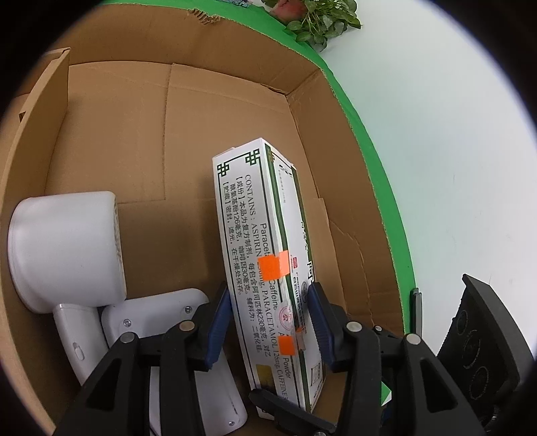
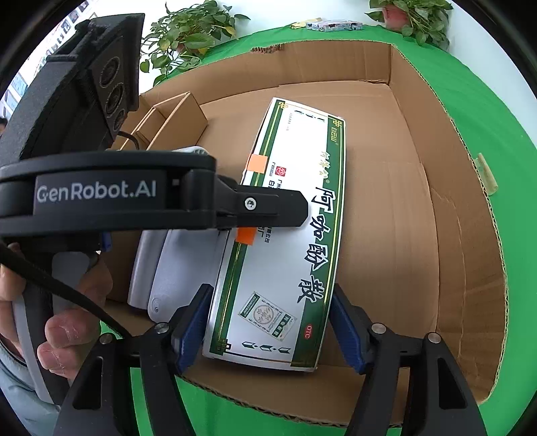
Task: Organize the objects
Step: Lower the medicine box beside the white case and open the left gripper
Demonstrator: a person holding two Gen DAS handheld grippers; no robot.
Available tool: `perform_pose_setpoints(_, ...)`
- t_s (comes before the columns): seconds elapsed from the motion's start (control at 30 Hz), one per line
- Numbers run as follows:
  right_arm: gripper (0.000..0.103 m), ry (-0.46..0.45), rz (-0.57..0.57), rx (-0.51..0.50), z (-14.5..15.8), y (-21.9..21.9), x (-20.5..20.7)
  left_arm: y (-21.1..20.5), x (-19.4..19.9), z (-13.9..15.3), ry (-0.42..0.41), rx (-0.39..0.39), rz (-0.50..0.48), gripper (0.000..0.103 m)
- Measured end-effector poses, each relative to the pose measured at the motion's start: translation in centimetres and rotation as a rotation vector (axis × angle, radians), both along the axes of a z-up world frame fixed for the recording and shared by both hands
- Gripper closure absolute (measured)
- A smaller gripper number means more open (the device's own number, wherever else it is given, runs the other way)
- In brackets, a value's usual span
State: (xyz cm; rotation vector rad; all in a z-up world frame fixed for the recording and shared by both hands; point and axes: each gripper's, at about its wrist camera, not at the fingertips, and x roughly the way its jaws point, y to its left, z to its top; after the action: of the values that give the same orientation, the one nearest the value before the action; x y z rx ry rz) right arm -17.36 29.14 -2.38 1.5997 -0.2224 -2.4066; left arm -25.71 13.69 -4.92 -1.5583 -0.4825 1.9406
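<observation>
A long white-and-green medicine box (image 1: pixel 258 255) (image 2: pixel 288 234) with orange tape patches is inside an open cardboard carton (image 1: pixel 141 127) (image 2: pixel 419 218). My left gripper (image 1: pixel 268 322) is shut on the box across its narrow sides, near its middle; it shows from outside in the right wrist view (image 2: pixel 268 211). My right gripper (image 2: pixel 268 332) straddles the box's near end, blue pads (image 2: pixel 191 328) beside both edges, and seems closed on it. A white hair dryer (image 1: pixel 67 244) (image 2: pixel 174 268) lies in the carton left of the box.
A small cardboard box (image 2: pixel 174 117) stands in the carton's far left corner. The carton sits on a green cloth (image 2: pixel 470 110) (image 1: pixel 379 167). Potted plants (image 2: pixel 188 37) (image 1: pixel 319 20) and a small packet (image 2: pixel 332 25) are at the table's far edge.
</observation>
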Motion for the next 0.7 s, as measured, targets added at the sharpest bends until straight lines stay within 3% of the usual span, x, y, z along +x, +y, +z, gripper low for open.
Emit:
perform_pose_setpoints(0.2, 0.034, -0.004, -0.008, -0.017, 1.0, 0.5, 0.1, -1.3, 0.6, 1.3, 0.024, -0.016, 0.021, 0.057)
perform_pose_setpoints(0.53, 0.034, 0.012, -0.039, -0.02, 3.5, -0.7, 1.7, -3.2, 3.3, 6.2, 0.141, -0.038, 0.047, 0.057)
perform_pose_setpoints(0.6, 0.034, 0.003, -0.04, -0.014, 2.2, 1.4, 0.3, -3.9, 4.2, 6.9, 0.16, -0.043, 0.049, 0.057)
perform_pose_setpoints(0.7, 0.034, -0.027, -0.037, 0.0, 0.4, 1.1, -1.7, -4.9, 4.9, 7.5, 0.173, -0.042, 0.059, 0.057)
